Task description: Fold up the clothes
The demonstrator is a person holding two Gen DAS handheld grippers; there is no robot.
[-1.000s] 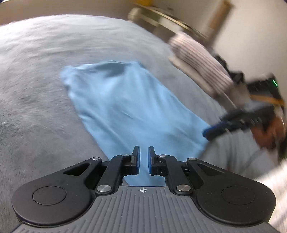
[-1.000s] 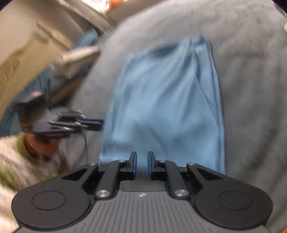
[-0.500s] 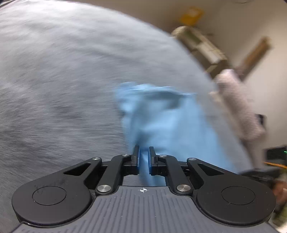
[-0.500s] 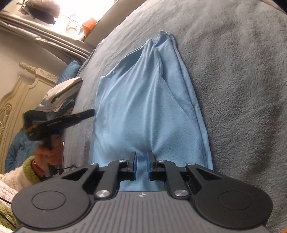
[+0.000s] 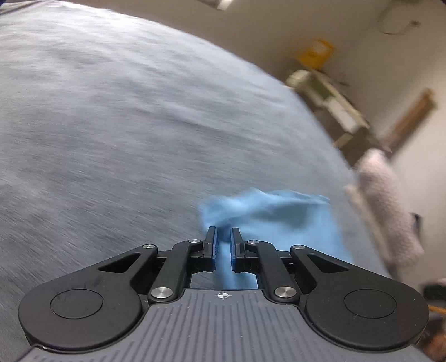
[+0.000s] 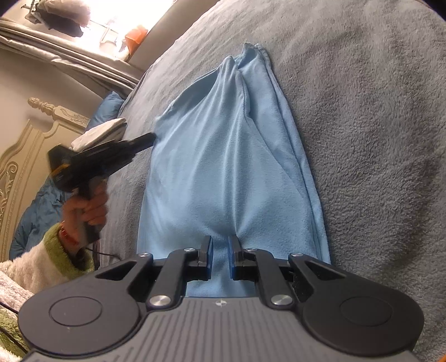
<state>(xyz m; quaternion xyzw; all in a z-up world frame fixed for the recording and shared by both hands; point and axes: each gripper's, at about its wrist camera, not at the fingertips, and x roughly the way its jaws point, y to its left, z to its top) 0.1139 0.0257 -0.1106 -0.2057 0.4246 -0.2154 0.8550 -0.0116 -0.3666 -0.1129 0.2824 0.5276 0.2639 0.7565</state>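
Lying lengthwise away from R tongs [image 6: 220,252], blue garment [image 6: 223,156]; both tongs narrow, cloth between, grip unclear.

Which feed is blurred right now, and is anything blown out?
Left wrist view: heavy motion blur smears the grey blanket and blue garment; only the left gripper is sharp. Right wrist view: garment and right gripper are crisp, with the window top left blown out.
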